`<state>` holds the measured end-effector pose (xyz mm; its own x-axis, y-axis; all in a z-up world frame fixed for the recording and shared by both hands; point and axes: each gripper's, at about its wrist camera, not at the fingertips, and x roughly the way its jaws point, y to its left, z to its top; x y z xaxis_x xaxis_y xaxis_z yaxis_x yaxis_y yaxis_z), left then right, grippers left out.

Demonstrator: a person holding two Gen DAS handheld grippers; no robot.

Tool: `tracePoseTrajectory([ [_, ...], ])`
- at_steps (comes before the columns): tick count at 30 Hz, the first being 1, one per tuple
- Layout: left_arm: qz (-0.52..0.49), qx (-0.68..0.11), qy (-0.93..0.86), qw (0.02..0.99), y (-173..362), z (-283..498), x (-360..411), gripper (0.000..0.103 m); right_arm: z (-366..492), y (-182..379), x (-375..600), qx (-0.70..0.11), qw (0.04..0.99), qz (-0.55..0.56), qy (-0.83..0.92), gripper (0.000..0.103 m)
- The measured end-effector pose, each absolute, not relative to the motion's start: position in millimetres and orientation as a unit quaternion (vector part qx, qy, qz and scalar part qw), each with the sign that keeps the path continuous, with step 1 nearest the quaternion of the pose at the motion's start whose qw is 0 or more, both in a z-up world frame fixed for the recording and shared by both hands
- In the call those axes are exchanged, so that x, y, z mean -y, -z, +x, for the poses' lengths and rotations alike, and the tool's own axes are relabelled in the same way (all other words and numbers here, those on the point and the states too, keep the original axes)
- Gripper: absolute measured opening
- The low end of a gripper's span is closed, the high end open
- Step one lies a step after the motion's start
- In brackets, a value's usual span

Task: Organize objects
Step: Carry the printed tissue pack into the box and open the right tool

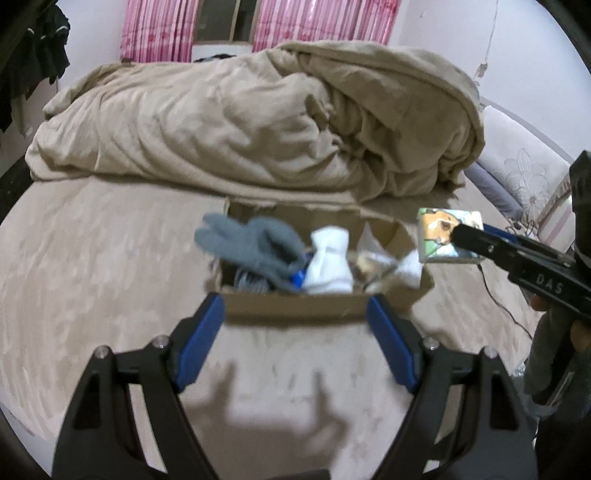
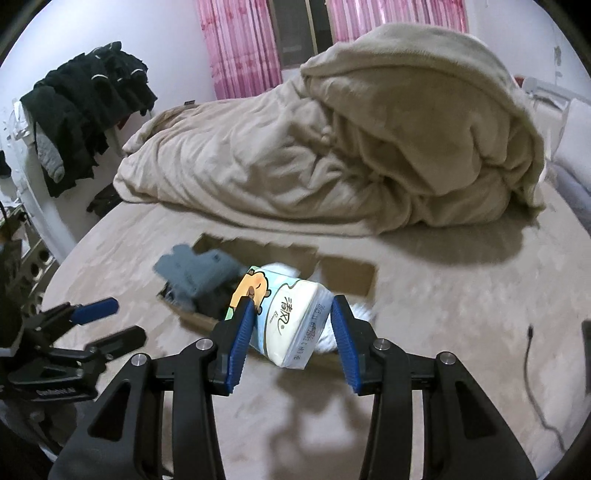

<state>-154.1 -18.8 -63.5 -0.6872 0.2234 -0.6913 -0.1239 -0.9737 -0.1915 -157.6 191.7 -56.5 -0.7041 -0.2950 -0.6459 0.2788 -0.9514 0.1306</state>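
An open cardboard box (image 1: 295, 308) sits on the bed; it also shows in the right wrist view (image 2: 347, 277). In it lie a grey glove (image 1: 247, 245), a white sock (image 1: 328, 266) and other small items. My right gripper (image 2: 291, 328) is shut on a tissue pack (image 2: 291, 317) with a cartoon bear, held above the box's right end; the pack also shows in the left wrist view (image 1: 443, 236). My left gripper (image 1: 295, 332) is open and empty, just in front of the box's near wall.
A crumpled beige duvet (image 1: 277, 122) fills the far half of the bed. A black cable (image 2: 539, 384) lies on the sheet at the right. Dark clothes (image 2: 85, 107) hang at the left wall. Pink curtains (image 1: 314, 22) hang behind.
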Motion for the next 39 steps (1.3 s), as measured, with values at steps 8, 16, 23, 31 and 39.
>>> tracePoseTrajectory([
  [8, -0.375, 0.061, -0.92, 0.094, 58.5, -192.4, 10.0, 0.081, -198.1, 65.4, -215.6, 0.006, 0.128, 0.35, 0.928, 0.045],
  [16, -0.385, 0.062, -0.916, 0.094, 73.7, -219.3, 2.8, 0.081, -237.2, 96.7, -220.2, -0.012, 0.104, 0.374, 0.922, 0.046],
  [23, -0.404, 0.067, -0.908, 0.095, 88.7, -233.5, -3.8, 0.081, -250.5, 115.7, -213.6, -0.029, 0.107, 0.394, 0.912, 0.046],
  [31, -0.406, 0.072, -0.906, 0.095, 89.8, -226.5, -2.6, 0.081, -254.2, 121.7, -195.4, -0.117, 0.089, 0.406, 0.902, 0.045],
  [39, -0.403, 0.077, -0.907, 0.096, 84.5, -216.1, 1.6, 0.081, -259.5, 126.8, -181.8, -0.146, 0.106, 0.422, 0.889, 0.041],
])
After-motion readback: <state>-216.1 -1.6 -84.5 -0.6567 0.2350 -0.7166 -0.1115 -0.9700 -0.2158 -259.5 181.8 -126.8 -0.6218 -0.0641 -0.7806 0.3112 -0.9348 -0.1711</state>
